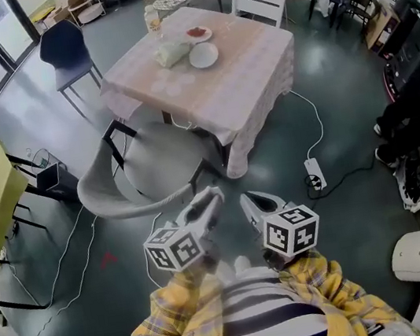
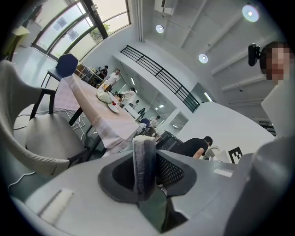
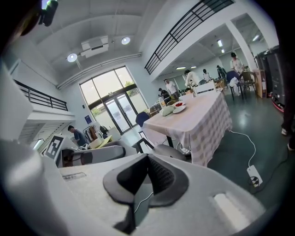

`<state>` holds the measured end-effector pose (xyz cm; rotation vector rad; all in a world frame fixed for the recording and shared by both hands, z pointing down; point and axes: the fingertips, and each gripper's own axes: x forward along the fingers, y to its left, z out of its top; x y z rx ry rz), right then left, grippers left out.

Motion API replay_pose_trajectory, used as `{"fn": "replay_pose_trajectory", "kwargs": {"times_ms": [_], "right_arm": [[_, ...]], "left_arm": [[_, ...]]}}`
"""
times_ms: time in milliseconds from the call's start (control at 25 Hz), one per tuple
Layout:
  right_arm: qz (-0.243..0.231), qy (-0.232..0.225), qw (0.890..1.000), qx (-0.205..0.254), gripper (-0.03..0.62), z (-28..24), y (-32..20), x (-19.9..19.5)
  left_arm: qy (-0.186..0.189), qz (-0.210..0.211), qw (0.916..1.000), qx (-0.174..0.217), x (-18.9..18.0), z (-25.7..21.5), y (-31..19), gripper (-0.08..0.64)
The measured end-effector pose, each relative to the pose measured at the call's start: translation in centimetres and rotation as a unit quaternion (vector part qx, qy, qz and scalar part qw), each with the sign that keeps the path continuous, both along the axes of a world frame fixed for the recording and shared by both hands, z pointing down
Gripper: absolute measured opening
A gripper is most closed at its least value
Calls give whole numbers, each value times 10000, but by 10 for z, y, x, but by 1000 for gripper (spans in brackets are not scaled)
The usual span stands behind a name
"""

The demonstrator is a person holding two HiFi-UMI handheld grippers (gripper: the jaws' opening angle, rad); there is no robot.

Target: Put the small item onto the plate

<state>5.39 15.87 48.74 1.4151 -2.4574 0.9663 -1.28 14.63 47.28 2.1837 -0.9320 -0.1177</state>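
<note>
Two pairs of fingers, and neither has anything in it. The left gripper [image 1: 203, 207] has its jaws a narrow way apart, with one grey pad [image 2: 144, 166] facing the camera and only air beside it. The right gripper [image 1: 254, 205] has its tips drawn together, with just a sliver of floor showing lower down between them.

Both are tucked in close to the chest, marker cubes nearest the body. The noses point out toward 12 o'clock and lean slightly in toward each other. Each gripper view looks roughly level across the room at the table's side, so neither wrist is tipped down to pick anything up.

Everything that matters is well apart from them, dead ahead at 12 o'clock on the table [image 1: 247, 77]. An empty white plate [image 1: 203, 55] sits there with a pale bundle [image 1: 169, 53] at its 9 o'clock. A second plate [image 1: 198, 34], carrying something red, sits at its 12.

Which of these is the small item is too tiny to tell from here, and so is its long axis. Neither gripper is clearly nearer. A grey chair [image 1: 146, 170] stands between the left one and the table, so the right side looks the freer approach.
</note>
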Motion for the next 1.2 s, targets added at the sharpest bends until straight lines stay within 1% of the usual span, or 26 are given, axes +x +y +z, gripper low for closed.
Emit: {"fn": "replay_pose_trajectory", "kwargs": {"times_ms": [200, 480, 840, 1040, 1200], "right_arm": [[111, -112, 9998, -77, 2, -2, -24, 1], [238, -60, 9997, -15, 2, -12, -75, -6], [470, 82, 9989, 35, 2, -16, -139, -30], [637, 161, 9978, 22, 2, -15, -164, -41], [680, 261, 9973, 38, 2, -20, -182, -46]], "left_arm": [[-2, 64, 10000, -28, 1, 1, -25, 98], [0, 295, 9996, -26, -2, -4, -81, 98], [42, 573, 9983, 18, -26, -9, -147, 98], [75, 762, 9971, 9, -39, -7, -171, 98], [122, 811, 9966, 22, -44, -10, -191, 98]]}}
